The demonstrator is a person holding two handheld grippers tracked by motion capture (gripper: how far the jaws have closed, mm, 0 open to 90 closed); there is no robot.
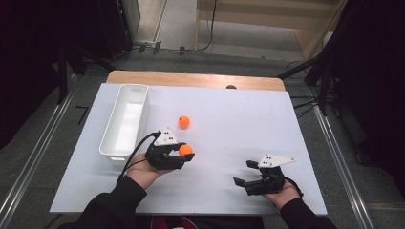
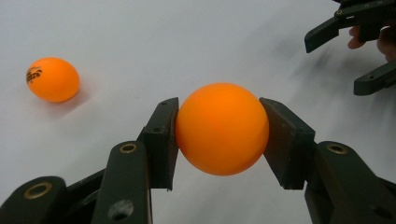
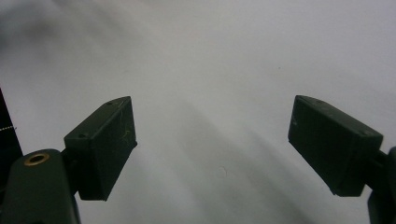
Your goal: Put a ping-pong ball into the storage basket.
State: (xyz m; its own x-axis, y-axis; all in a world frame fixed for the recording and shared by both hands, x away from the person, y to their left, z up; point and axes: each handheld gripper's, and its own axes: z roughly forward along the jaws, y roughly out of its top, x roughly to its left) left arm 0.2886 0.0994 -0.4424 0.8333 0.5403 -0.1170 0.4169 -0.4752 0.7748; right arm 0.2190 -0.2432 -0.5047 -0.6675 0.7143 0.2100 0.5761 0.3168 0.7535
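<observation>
My left gripper (image 1: 185, 153) is shut on an orange ball (image 1: 185, 150), low over the white table near its middle left. In the left gripper view the ball (image 2: 221, 128) sits squeezed between the two black pads (image 2: 161, 140). A second orange ball (image 1: 184, 121) lies loose on the table beyond it, seen at the left in the left gripper view (image 2: 52, 79). My right gripper (image 1: 245, 174) rests near the front right of the table, jaws wide apart with nothing between them (image 3: 212, 140). The left gripper view catches the right gripper (image 2: 348, 58) at its top right.
A long white bin (image 1: 125, 121) stands along the left part of the white table top (image 1: 229, 119), just left of my left gripper. A wooden edge (image 1: 196, 78) runs along the far side. Floor rails and dark stands flank the table.
</observation>
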